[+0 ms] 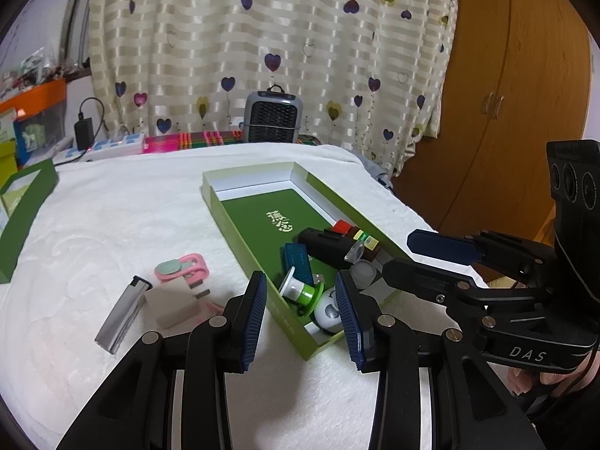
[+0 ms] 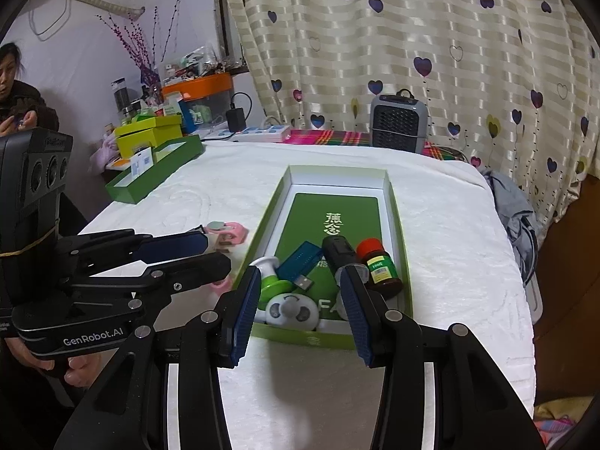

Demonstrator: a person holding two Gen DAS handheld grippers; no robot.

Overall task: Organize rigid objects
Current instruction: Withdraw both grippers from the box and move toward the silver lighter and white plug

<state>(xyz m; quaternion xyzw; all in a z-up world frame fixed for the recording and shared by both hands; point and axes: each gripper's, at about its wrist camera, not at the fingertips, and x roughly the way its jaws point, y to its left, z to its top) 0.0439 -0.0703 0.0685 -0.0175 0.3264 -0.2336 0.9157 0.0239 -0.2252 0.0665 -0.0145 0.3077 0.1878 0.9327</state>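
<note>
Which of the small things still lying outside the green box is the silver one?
The lighter, a slim silver bar with a black tip, lying flat on the white cloth left of the pink clip and white block.

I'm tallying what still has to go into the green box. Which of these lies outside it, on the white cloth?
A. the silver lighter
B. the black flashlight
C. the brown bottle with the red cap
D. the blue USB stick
A: the silver lighter lies on the white cloth left of the green box, while the bottle, USB stick and flashlight lie inside it.
</note>
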